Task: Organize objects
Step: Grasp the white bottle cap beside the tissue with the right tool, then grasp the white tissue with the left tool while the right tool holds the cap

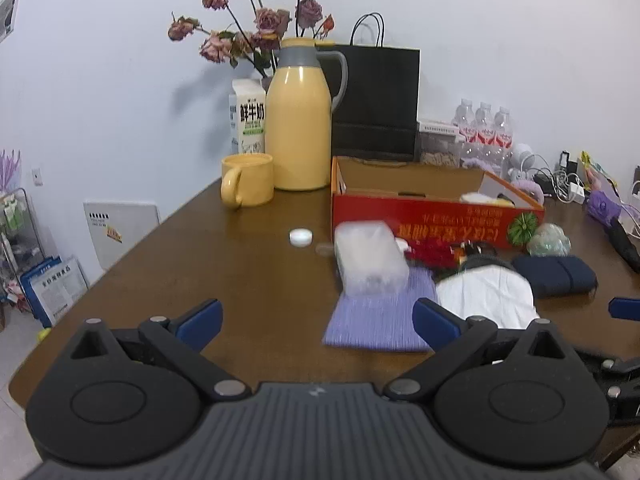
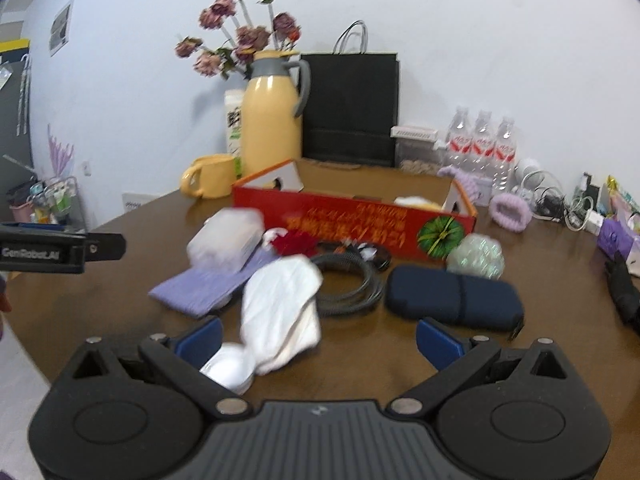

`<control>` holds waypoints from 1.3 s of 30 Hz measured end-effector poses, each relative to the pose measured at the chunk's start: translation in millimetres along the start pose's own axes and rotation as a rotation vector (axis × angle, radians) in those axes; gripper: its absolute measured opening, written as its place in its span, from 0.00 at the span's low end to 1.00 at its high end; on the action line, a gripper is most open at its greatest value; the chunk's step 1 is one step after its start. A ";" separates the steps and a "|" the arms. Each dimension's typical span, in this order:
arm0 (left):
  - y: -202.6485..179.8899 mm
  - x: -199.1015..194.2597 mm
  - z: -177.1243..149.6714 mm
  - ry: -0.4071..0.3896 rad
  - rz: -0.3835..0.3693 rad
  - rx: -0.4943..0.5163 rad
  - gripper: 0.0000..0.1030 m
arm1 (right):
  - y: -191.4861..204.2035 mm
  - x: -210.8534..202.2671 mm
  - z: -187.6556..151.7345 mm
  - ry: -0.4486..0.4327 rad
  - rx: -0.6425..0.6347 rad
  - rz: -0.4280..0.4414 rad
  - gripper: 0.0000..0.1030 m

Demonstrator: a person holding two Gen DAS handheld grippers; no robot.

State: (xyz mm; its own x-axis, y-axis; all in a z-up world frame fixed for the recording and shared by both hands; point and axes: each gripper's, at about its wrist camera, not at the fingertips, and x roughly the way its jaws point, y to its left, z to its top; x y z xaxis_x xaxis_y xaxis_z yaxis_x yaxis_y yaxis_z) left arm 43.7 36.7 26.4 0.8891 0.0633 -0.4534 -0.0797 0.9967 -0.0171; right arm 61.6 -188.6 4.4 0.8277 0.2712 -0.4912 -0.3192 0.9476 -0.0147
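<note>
**Reaching for the clutter**

Both hand-held grippers, left [image 1: 318, 322] and right [image 2: 319, 340], hover spread and empty. Nearest lies the white cloth [image 2: 280, 312], then the navy case [image 2: 454, 300] (zipped); the red cardboard box [image 2: 352, 220] beyond probably receives them. Next: close on the cloth.

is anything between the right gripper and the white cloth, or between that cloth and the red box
Nothing visible blocks the right gripper: its jaws are open with the white cloth directly ahead. Between the cloth and the red box, a coiled black cable and a red item lie on the table, so the cloth would likely need lifting over them.
</note>
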 end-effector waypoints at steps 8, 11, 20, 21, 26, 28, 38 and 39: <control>10.4 -7.2 -19.5 0.017 0.018 -0.026 1.00 | 26.2 12.8 -15.9 0.067 -0.024 0.071 0.81; 13.7 -9.4 -21.5 0.016 0.021 -0.028 1.00 | 33.7 22.8 -15.7 0.080 -0.028 0.078 0.68; 16.9 -7.9 -27.8 0.040 0.004 -0.034 1.00 | 40.7 38.2 -17.4 0.091 -0.008 0.095 0.38; 16.9 -7.7 -28.0 0.042 -0.001 -0.037 1.00 | 39.9 37.5 -17.6 0.087 -0.005 0.095 0.38; 15.2 -7.3 -26.5 0.044 -0.004 -0.044 1.00 | 34.4 25.6 -18.7 0.052 -0.008 0.089 0.38; 12.5 -7.2 -25.8 0.044 -0.005 -0.041 1.00 | 30.2 18.9 -19.1 0.037 -0.006 0.086 0.38; -15.1 -0.2 -17.2 0.062 -0.059 -0.009 1.00 | -5.4 -4.4 -14.4 -0.026 0.033 0.036 0.38; -19.5 0.8 -15.6 0.062 -0.071 -0.007 1.00 | -10.0 -5.5 -14.0 -0.032 0.037 0.028 0.38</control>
State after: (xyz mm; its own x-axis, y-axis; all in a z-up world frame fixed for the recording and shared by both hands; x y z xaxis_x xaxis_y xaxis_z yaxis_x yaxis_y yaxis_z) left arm 38.9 16.5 12.5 0.8628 -0.0106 -0.5054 -0.0210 0.9982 -0.0568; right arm 53.8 -202.0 -4.9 0.8332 0.3021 -0.4632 -0.3255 0.9450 0.0309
